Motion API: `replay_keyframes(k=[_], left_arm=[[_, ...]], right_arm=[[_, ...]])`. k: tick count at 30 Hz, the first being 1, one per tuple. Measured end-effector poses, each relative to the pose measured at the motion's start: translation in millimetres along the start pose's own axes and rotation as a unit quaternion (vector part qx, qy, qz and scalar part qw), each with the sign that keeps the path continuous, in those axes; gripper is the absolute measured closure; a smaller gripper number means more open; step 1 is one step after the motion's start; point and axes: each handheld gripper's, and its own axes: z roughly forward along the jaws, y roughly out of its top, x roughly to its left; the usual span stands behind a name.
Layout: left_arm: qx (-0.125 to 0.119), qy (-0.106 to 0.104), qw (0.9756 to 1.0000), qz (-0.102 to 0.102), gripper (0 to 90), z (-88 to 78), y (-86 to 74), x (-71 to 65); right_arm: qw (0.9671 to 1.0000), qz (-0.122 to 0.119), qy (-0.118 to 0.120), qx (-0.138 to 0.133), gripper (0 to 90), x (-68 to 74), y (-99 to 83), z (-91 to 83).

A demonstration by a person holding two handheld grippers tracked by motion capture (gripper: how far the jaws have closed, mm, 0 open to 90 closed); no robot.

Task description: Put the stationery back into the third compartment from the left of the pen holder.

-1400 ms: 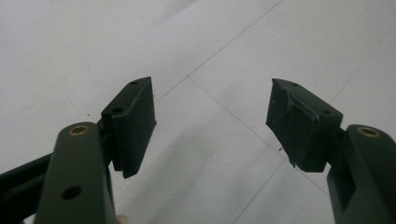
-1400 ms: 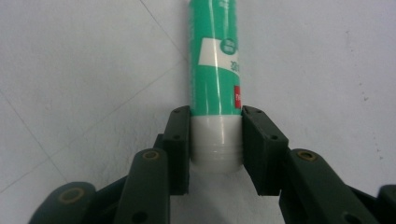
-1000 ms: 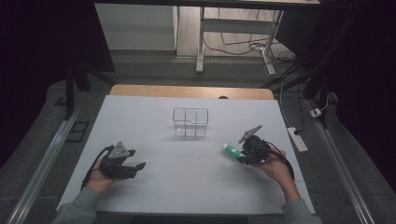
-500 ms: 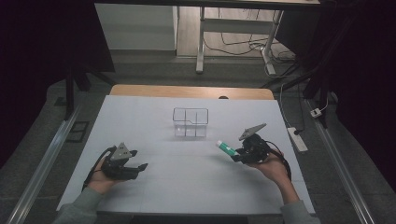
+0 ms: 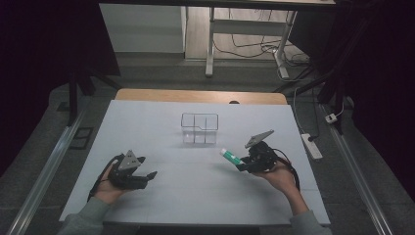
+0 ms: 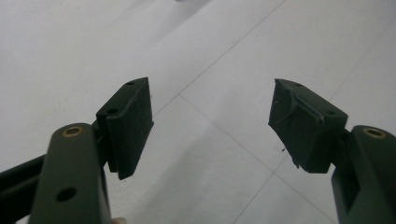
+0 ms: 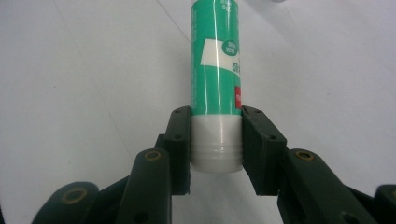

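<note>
**Green glue stick held out toward the clear box**

Green and white, the glue stick (image 7: 215, 84) sits clamped by its white end between the fingers (image 7: 180, 144) of the right gripper (image 5: 243, 164), the green barrel jutting straight out ahead. In the high view the glue stick (image 5: 230, 155) hangs just above the tabletop (image 5: 195, 196) at centre right of the frame, pointing up and left toward the clear divided box (image 5: 199, 128) that stands near the middle, a little apart from the stick's tip. Gripping it by the end seems meant to leave the whole barrel free, so that it could be lowered into one of the box's compartments; that reads as the likely aim.

The right hand (image 5: 281, 176) comes in from the lower right, forearm angled inward, the gripper tipped slightly upward.

At lower left of the high view the left gripper (image 5: 129, 171) lies low over the tabletop, cradled in the left hand (image 5: 105, 186) and pointing right. Its fingers (image 6: 128, 121) stand wide apart with nothing between them, and have just been opening a little further; it appears simply parked out of the way.
</note>
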Motion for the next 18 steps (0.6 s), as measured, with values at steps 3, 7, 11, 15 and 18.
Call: replay_keyframes(k=[3, 7, 11, 15, 18], left_arm=[[-0.001, -0.002, 0.9999, 0.013, 29.8, 0.9, 2.2, -4.0], [-0.001, -0.004, 0.9997, 0.023, 29.8, 2.4, 5.4, -8.0], [-0.003, -0.006, 0.9995, 0.030, 29.7, 3.8, 9.2, -10.9], [-0.003, -0.007, 0.9991, 0.043, 29.2, 7.0, 14.5, -15.2], [-0.001, -0.006, 0.9984, 0.057, 28.9, 9.7, 18.9, -19.3]], right_arm=[[1.0000, -0.005, 0.007, 0.002, 65.1, 4.5, 2.8, 4.0], [0.9998, -0.012, 0.013, 0.006, 65.2, 10.3, 6.4, 9.8], [0.9996, -0.015, 0.021, 0.008, 65.2, 15.2, 10.4, 15.1], [0.9995, -0.010, 0.030, 0.009, 65.2, 18.8, 14.3, 19.9], [0.9993, -0.013, 0.033, 0.012, 65.1, 20.4, 16.8, 23.8]])
